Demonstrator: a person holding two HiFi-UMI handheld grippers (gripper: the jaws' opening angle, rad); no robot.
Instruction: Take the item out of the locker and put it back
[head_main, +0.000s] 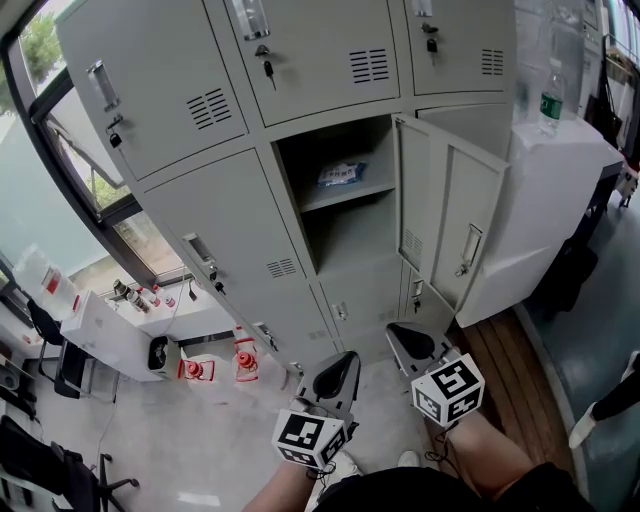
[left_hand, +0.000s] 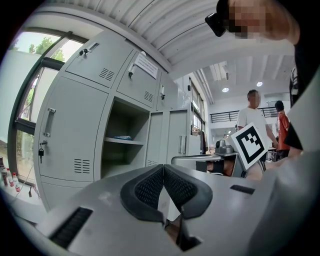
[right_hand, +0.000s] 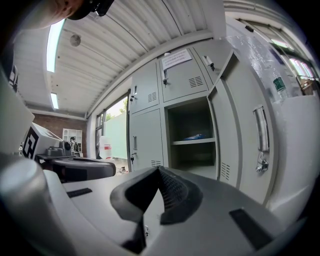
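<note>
A grey locker (head_main: 345, 190) stands with its door (head_main: 447, 225) swung open to the right. On its upper shelf lies a blue and white packet (head_main: 342, 174), also seen as the packet (left_hand: 121, 137) in the left gripper view and the packet (right_hand: 194, 136) in the right gripper view. My left gripper (head_main: 338, 374) and right gripper (head_main: 409, 341) hang low in front of the locker, well short of it. Both are shut, tips touching, with nothing between them: left gripper (left_hand: 163, 170), right gripper (right_hand: 159, 172).
Shut lockers (head_main: 205, 95) surround the open one. A white cabinet (head_main: 545, 190) with a bottle (head_main: 550, 98) on top stands to the right. White boxes (head_main: 100, 330) and red-capped bottles (head_main: 243, 358) sit on the floor at left. Two people (left_hand: 251, 117) stand in the distance.
</note>
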